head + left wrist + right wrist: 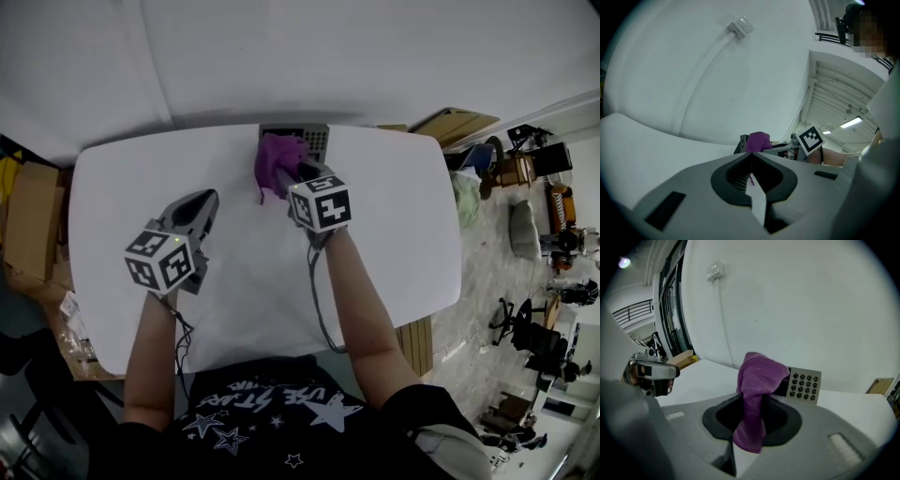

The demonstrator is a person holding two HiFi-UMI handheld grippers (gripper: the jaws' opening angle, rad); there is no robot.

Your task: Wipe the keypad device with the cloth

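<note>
The grey keypad device (313, 138) stands at the far middle edge of the white table (122, 187), its dark buttons (804, 385) facing me. My right gripper (289, 174) is shut on a purple cloth (277, 160), which bunches up above the jaws and hangs down between them (754, 394). The cloth lies against the keypad's left part and hides it. My left gripper (207, 200) hovers over the table to the left, apart from the keypad, its jaws shut on nothing (751, 154). From there the cloth (758, 141) shows ahead to the right.
Behind the table rises a white wall (300, 56). Cardboard boxes (33, 220) stand on the floor at the left, and a flat carton (456, 124) at the back right. Chairs and clutter (534, 234) fill the floor to the right.
</note>
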